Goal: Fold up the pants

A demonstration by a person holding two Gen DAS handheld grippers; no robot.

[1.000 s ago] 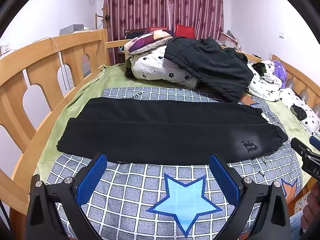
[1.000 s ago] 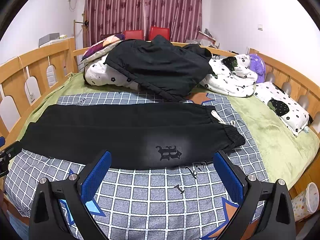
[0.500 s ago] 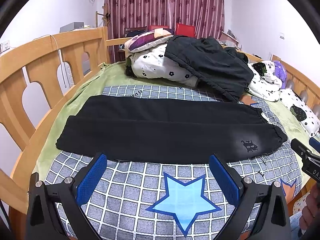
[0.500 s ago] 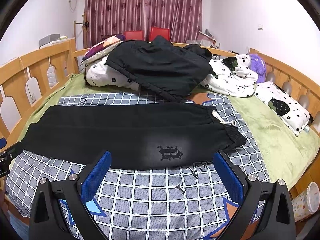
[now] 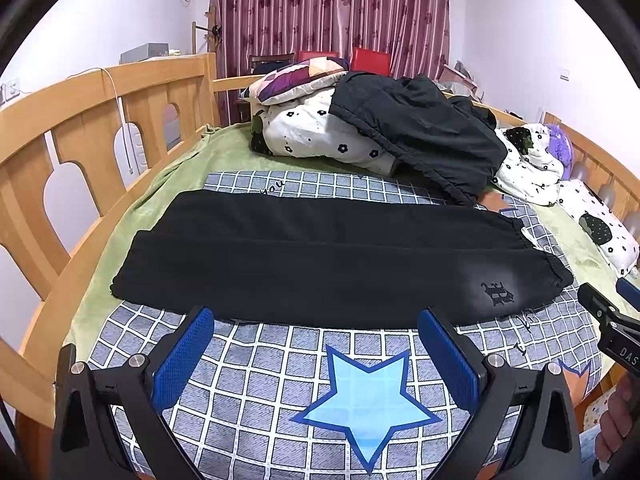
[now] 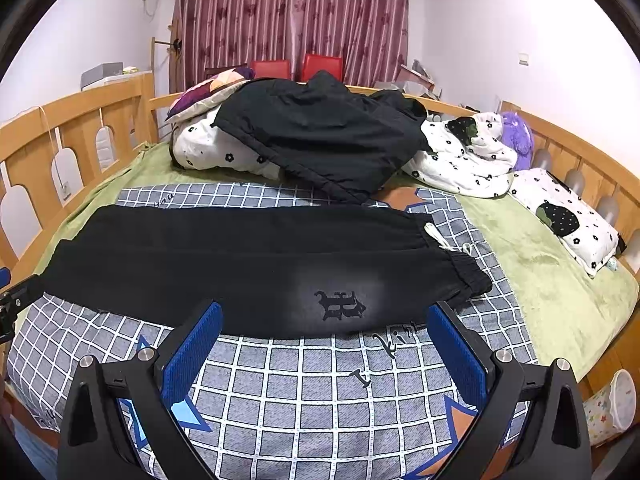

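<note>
From the left wrist, the left claw (image 5: 314, 334) is spread wide and empty above the checked grey star-print bedsheet (image 5: 256, 364); the long black fabric pants (image 5: 320, 264) lie flat just beyond its tips, legs stacked lengthwise, apparently smoothed ready for a crosswise fold. From the right wrist, the right claw (image 6: 322, 328) gapes equally, empty, with the printed emblem (image 6: 340, 305) directly ahead between its tips and the elastic end (image 6: 468, 276) ahead to its right.

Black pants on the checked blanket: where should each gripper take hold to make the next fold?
Probably at the two ends. The pants lie flat, already halved lengthwise, running left to right. The right gripper suits the elastic waistband, coming in from the right; the left gripper suits the leg ends, from the left. Both grippers are open and empty.
</note>
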